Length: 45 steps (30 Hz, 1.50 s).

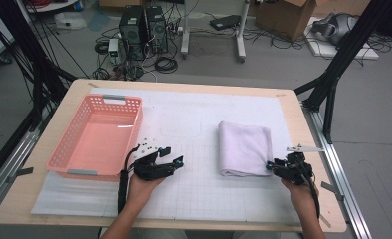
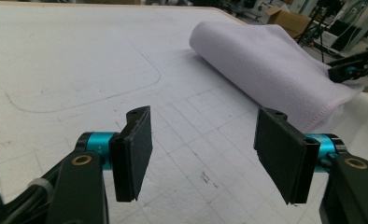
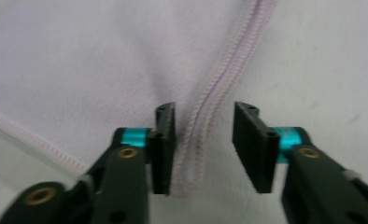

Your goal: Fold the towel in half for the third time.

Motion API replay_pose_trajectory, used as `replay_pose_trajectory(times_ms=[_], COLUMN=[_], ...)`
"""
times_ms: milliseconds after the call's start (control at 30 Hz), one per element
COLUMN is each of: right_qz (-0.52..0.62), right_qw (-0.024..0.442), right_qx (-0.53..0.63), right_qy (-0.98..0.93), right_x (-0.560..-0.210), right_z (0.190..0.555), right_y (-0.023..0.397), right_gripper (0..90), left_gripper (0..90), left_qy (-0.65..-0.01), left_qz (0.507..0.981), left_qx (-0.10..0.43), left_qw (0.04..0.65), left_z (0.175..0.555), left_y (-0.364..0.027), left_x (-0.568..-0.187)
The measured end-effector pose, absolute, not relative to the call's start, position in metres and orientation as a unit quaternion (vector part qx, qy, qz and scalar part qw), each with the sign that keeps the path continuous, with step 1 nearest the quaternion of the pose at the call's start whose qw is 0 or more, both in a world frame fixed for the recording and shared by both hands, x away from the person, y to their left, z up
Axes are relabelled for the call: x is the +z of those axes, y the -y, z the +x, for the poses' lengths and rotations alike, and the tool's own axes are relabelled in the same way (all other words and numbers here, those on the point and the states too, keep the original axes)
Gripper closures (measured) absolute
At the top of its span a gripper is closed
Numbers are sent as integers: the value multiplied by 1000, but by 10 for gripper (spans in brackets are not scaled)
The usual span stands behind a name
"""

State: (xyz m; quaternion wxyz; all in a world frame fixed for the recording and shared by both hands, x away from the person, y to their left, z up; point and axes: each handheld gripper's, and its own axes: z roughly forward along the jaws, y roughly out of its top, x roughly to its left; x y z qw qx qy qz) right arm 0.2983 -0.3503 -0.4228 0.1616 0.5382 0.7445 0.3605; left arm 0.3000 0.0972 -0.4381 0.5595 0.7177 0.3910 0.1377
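The folded towel lies right of centre in the high view, long axis running up the frame. The right gripper sits at its lower-right corner, jaws half open astride the hem, gripping nothing. The left gripper stands well apart, open and empty.

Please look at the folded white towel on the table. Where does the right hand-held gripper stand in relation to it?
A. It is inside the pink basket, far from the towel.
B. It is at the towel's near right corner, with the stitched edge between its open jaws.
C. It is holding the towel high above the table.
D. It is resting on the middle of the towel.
B: the right hand-held gripper sits at the near right corner of the towel, and its own view shows the stitched edge between jaws that do not press it.
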Motion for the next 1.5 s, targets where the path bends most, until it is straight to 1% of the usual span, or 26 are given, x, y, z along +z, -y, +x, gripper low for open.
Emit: replay_pose_trajectory(times_ms=[33, 67, 167, 267, 333, 433, 467, 500, 533, 667, 700, 867, 933, 1033, 1067, 1100, 1133, 1167, 1233, 1267, 1300, 1333, 1400, 1433, 1467, 1500], right_qz=[535, 535, 516, 488, 478, 454, 454, 449, 449, 455, 457, 469, 449, 403, 403, 401, 401, 427, 452, 452, 461, 464, 471, 476, 507, 507], right_qw=[177, 177, 214, 225, 221, 207, 207, 190, 190, 164, 166, 159, 169, 145, 145, 139, 139, 147, 170, 170, 208, 214, 221, 228, 252, 252], right_qx=[375, 375, 402, 405, 407, 412, 412, 420, 420, 410, 393, 353, 352, 374, 374, 379, 379, 399, 395, 395, 343, 320, 305, 306, 315, 315], right_qy=[-736, -736, -726, -740, -746, -762, -762, -765, -765, -773, -780, -794, -804, -822, -822, -822, -822, -798, -782, -782, -792, -798, -798, -792, -762, -762], right_x=[-419, -419, -411, -410, -409, -406, -406, -405, -405, -404, -407, -421, -427, -428, -428, -423, -423, -416, -411, -411, -413, -417, -422, -426, -430, -430], right_z=[299, 299, 305, 316, 327, 358, 358, 372, 372, 398, 410, 430, 436, 436, 436, 434, 434, 433, 431, 431, 429, 430, 430, 429, 427, 427], right_y=[351, 351, 348, 339, 330, 309, 309, 299, 299, 280, 272, 254, 238, 228, 228, 232, 232, 246, 260, 260, 271, 276, 280, 286, 295, 295], right_gripper=[508, 508, 532, 520, 509, 538, 538, 545, 545, 626, 656, 660, 660, 620, 620, 565, 565, 563, 680, 680, 766, 784, 783, 771, 725, 725], left_gripper=[374, 374, 374, 374, 374, 374, 374, 374, 374, 374, 373, 373, 374, 373, 373, 374, 374, 374, 374, 374, 374, 374, 374, 374, 374, 374], left_qy=[-391, -391, -393, -394, -394, -393, -393, -393, -393, -394, -393, -394, -393, -393, -393, -393, -394, -393, -393, -392, -393, -393, -393, -393, -393, -392], left_qz=[717, 717, 716, 716, 716, 716, 717, 717, 717, 718, 719, 720, 721, 722, 722, 721, 720, 722, 721, 722, 722, 721, 721, 720, 720, 722], left_qx=[138, 138, 137, 137, 137, 137, 137, 137, 138, 139, 138, 136, 135, 134, 136, 135, 135, 135, 136, 136, 135, 135, 134, 134, 134, 135], left_qw=[560, 560, 560, 560, 560, 559, 560, 559, 559, 556, 556, 555, 555, 554, 553, 554, 555, 554, 553, 554, 554, 554, 555, 556, 556, 555], left_z=[300, 300, 300, 300, 300, 300, 300, 300, 300, 300, 300, 300, 300, 300, 300, 300, 300, 300, 299, 299, 299, 299, 299, 299, 298, 298], left_y=[-97, -97, -98, -99, -100, -100, -100, -100, -100, -100, -100, -99, -99, -99, -99, -99, -99, -99, -99, -99, -98, -98, -98, -98, -98, -98], left_x=[-438, -438, -438, -438, -438, -438, -438, -438, -438, -439, -439, -439, -440, -440, -440, -440, -440, -440, -440, -440, -440, -440, -440, -440, -440, -440])
